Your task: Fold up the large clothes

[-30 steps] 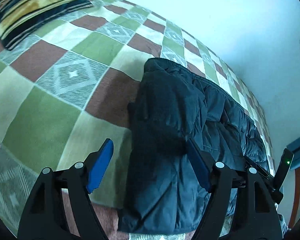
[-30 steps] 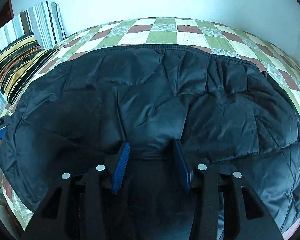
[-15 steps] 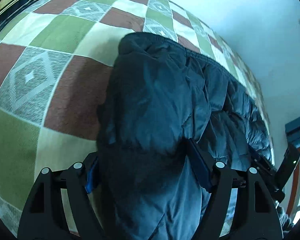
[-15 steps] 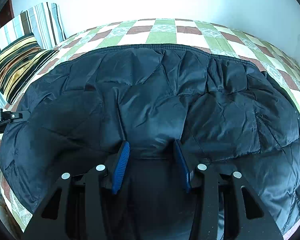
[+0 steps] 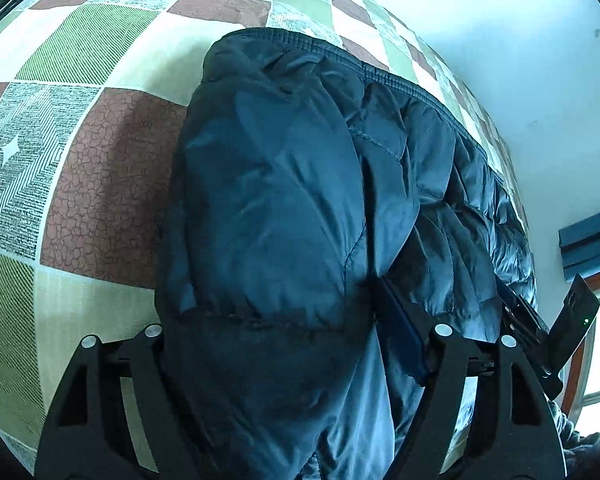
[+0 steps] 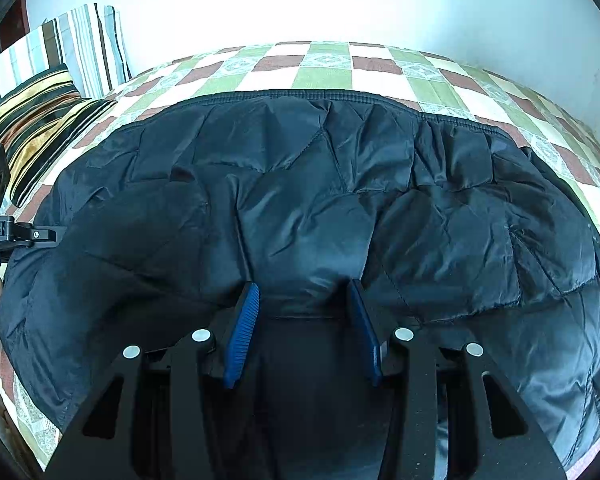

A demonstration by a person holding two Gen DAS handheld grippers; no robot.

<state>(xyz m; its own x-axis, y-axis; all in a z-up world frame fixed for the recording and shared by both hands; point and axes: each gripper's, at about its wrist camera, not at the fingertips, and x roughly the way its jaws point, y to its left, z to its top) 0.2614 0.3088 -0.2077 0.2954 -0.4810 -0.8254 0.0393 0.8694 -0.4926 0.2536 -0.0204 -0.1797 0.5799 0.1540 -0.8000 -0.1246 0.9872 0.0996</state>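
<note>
the left gripper (image 5: 280, 320) straddles the dark jacket (image 5: 276, 208), its left pad buried; the grip is unclear. the right gripper (image 6: 303, 312) pinches a jacket fold.

Bed cover (image 6: 328, 76) checked in green, brown, cream, grey diamond squares. Two striped pillows at head end: dark gold-striped pillow (image 6: 40, 120) lying flat, pale blue-brown striped pillow (image 6: 84, 46) upright behind it. White wall (image 6: 300, 0) beyond. Window frame (image 5: 588, 360) at right edge.
</note>
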